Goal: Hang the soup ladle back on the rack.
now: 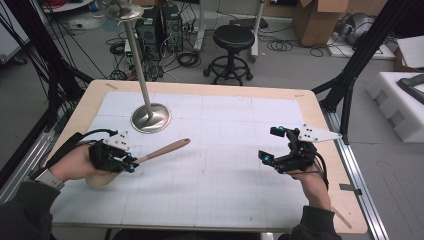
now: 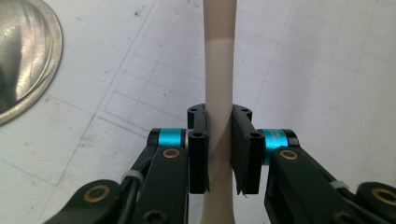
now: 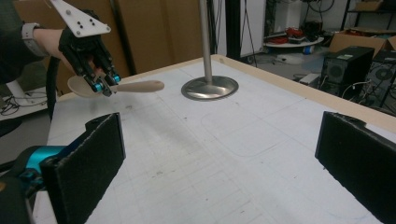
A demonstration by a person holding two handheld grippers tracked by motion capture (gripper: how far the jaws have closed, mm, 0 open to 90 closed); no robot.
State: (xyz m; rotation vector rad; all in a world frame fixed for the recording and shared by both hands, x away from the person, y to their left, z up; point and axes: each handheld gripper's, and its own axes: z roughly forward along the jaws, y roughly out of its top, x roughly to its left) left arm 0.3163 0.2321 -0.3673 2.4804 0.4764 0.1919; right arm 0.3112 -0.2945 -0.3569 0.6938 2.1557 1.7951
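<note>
The left hand-held gripper (image 2: 219, 149) pinches a wooden spoon (image 1: 162, 150) by its handle; the right hand-held gripper (image 1: 272, 145) is spread wide. No writing is legible.

We see the table (image 1: 210, 210) with a gridded mat (image 1: 225, 150) spread over most of its top. On the mat's far left stands the stand base (image 1: 150, 118), its pole (image 1: 136, 52) rising toward the far side. Near of the base, at the mat's left, the left gripper (image 1: 131, 165) sits around the handle of the wooden spoon (image 1: 165, 149); the bowl end lies under the hand, the handle points right and away. The right gripper (image 1: 271, 145) is at the mat's right, well apart from the spoon. Behind the table stand a stool (image 1: 231, 50) and computer towers (image 1: 160, 25) on the floor.
</note>
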